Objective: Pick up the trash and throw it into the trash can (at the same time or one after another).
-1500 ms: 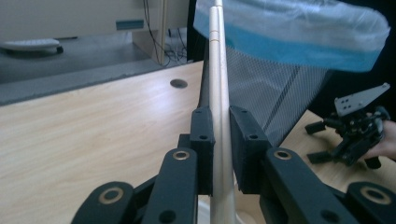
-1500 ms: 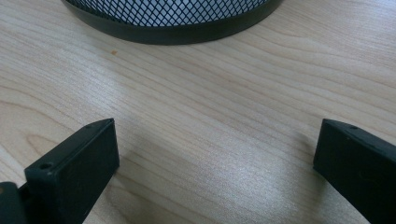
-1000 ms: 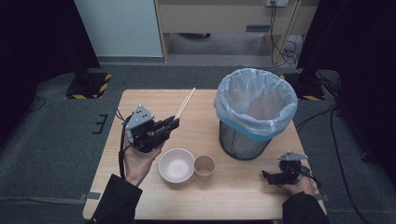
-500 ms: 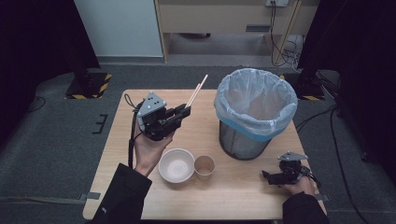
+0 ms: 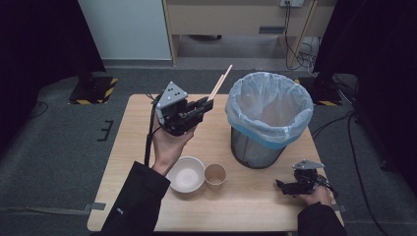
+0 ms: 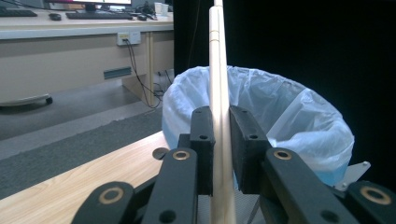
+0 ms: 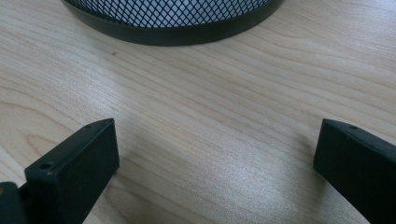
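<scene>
Left gripper [image 5: 202, 105] clamps chopsticks [image 6: 218, 102] pointing toward one o'clock, beside the bin [image 5: 268, 118]. Right gripper [image 7: 215, 163] rests released on the table [image 7: 196, 107]. No legible writing.

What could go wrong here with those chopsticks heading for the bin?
The left tool grips the chopsticks low on their length, so they might pivot or slip. They are not yet over the bin; released now, they would likely land on the table.

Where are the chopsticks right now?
In the high view the chopsticks are clamped in the left gripper, raised above the table's far left part and pointing toward the bin, just left of its rim.
</scene>
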Motion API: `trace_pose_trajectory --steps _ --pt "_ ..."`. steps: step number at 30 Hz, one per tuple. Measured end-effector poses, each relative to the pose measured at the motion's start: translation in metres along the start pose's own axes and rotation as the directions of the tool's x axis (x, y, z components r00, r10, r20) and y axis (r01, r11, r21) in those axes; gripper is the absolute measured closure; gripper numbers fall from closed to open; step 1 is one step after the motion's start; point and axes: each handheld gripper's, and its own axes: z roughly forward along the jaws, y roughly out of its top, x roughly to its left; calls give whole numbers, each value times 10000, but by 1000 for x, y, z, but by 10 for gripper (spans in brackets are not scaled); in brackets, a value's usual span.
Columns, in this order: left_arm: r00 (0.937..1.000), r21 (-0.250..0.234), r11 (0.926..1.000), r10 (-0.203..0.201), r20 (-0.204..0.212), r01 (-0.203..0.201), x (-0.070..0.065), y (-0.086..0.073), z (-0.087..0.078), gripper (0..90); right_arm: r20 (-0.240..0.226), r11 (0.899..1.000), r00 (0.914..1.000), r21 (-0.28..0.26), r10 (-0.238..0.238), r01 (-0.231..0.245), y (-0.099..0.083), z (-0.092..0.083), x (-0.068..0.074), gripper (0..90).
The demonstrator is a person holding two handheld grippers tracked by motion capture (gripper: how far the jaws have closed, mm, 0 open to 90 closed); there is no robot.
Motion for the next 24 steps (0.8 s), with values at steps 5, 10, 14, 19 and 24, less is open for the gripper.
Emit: trace_pose_trajectory --steps 5,10,14,19,24 --pt "9998 -55 9998 201 68 -201 -8 8 10 797 -7 10000 10000 0 -18 18 0 0 0 3" --pt "9992 -59 9994 351 173 -350 -14 15 20 797 -8 10000 10000 -22 25 -25 0 0 0 4" --pt "9989 -114 9992 395 246 -392 -18 19 27 797 -6 10000 10000 -45 -6 6 0 0 0 3" --pt "9985 -167 9988 456 287 -452 -20 26 36 797 10 10000 10000 -75 -35 35 0 0 0 3" --pt "9984 -234 9988 428 364 -420 -21 30 43 797 2 9999 10000 -75 -66 66 0 0 -1 4"
